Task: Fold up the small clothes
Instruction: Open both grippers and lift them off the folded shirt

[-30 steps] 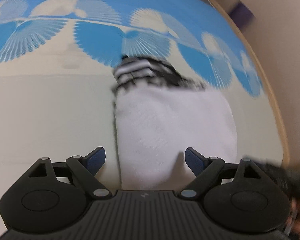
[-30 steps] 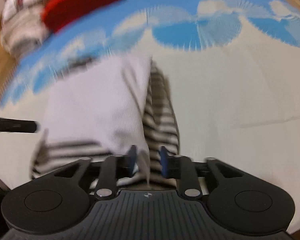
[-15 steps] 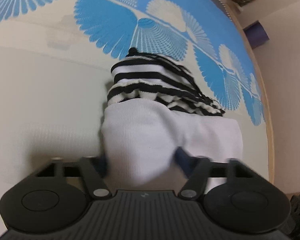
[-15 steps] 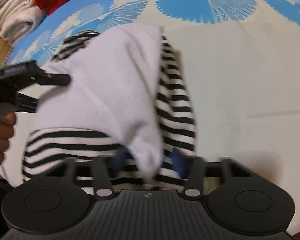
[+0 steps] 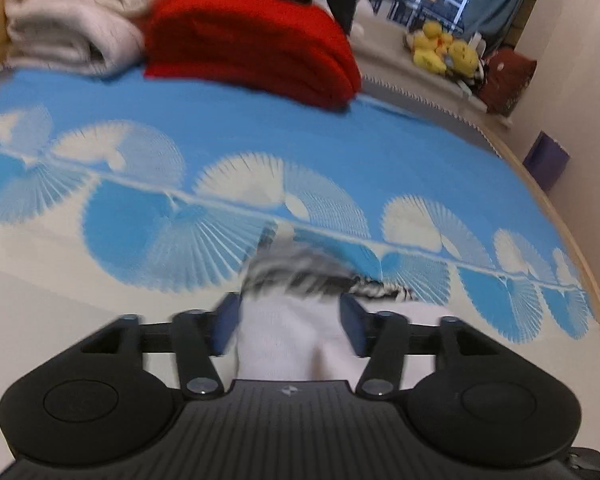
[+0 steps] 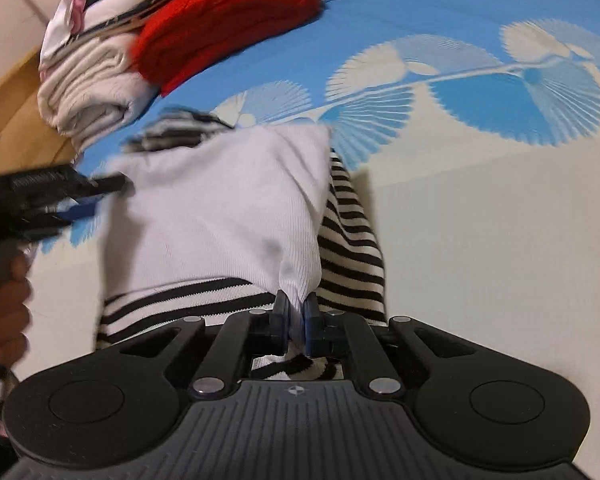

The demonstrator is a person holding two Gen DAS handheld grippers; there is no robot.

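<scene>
1. Your right gripper (image 6: 296,322) has its jaws clamped on a pinch of the white garment (image 6: 220,208), at the near corner, right above the striped hem.
2. Your left gripper (image 5: 288,326) has its jaws set around the white cloth, touching it on both sides; the blur keeps me from telling whether they are pressed tight.
3. The garment, white with black-and-white stripes (image 6: 352,248), is stretched between your two grippers over the blue-and-cream patterned cloth (image 6: 500,220).
4. Beyond it, near the far edge, sit a folded red piece (image 5: 252,44) and a cream folded pile (image 5: 72,20), touching each other.
</scene>
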